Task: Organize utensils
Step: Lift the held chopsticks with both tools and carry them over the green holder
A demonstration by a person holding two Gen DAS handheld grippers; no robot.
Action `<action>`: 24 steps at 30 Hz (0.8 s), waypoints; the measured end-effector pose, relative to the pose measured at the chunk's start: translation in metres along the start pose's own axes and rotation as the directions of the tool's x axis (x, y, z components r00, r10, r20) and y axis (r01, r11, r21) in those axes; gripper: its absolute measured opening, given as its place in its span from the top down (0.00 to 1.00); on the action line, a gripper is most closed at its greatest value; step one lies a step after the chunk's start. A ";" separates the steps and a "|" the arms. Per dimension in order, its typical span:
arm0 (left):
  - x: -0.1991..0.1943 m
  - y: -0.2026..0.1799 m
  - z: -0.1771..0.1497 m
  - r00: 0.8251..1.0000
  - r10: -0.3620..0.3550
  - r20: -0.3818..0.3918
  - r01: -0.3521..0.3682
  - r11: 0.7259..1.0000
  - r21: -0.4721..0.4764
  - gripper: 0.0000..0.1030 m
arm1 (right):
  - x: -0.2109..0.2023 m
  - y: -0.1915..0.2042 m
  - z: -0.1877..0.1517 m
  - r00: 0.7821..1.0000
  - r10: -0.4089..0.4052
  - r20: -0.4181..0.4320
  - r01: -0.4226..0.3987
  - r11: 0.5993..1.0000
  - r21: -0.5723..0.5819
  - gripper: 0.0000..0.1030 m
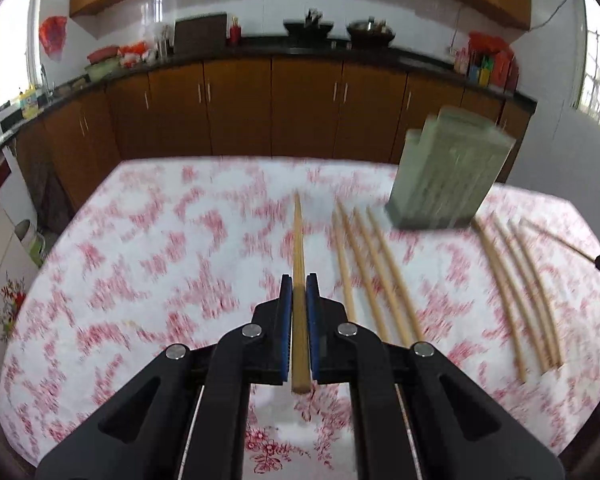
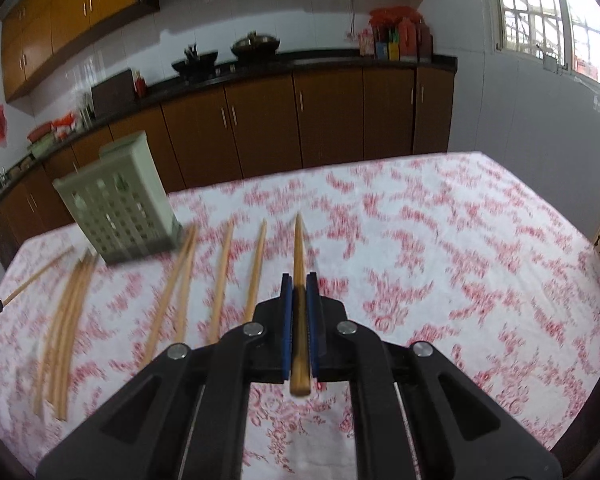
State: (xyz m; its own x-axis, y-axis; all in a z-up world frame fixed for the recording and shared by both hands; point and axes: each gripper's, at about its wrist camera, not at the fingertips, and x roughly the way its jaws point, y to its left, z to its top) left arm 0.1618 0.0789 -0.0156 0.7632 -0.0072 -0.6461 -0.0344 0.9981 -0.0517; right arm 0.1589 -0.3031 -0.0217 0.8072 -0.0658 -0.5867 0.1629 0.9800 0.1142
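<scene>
floral tablecloth (image 1: 160, 240), brown cabinets (image 1: 240, 108)

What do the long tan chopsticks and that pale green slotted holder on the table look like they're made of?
The long tan chopsticks look like bare wood or bamboo: matte, even tan, faint grain on the one in the right tongs. The pale green slotted holder looks like moulded plastic: uniform colour, regular grid of square holes, slightly glossy. Motion blur leaves finer detail open.

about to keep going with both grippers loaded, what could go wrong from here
1. Each chopstick is pinched near its thick end: the left gripper holds its chopstick with most of the length sticking out forward, as does the right gripper with its chopstick. Either could pivot or slip.
2. The long tips may catch the holder rim and tip it.
3. A low sweep could scatter the loose chopsticks.
</scene>
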 end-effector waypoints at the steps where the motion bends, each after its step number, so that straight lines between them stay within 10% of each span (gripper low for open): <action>1: -0.005 0.000 0.005 1.000 -0.005 0.020 0.006 1.000 -0.004 0.92 | -0.004 0.001 0.005 1.000 0.003 0.018 -0.003 1.000 0.001 0.92; 24: -0.050 0.007 0.074 0.970 0.012 0.242 -0.010 1.000 -0.010 0.93 | -0.033 0.014 0.077 0.982 0.049 0.184 -0.047 0.999 -0.015 0.92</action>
State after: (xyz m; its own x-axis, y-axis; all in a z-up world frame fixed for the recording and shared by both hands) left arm 0.1713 0.0904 0.0721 0.8964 0.0205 -0.4429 -0.0488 0.9974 -0.0528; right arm 0.1785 -0.3022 0.0610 0.9047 -0.0511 -0.4230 0.1162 0.9847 0.1296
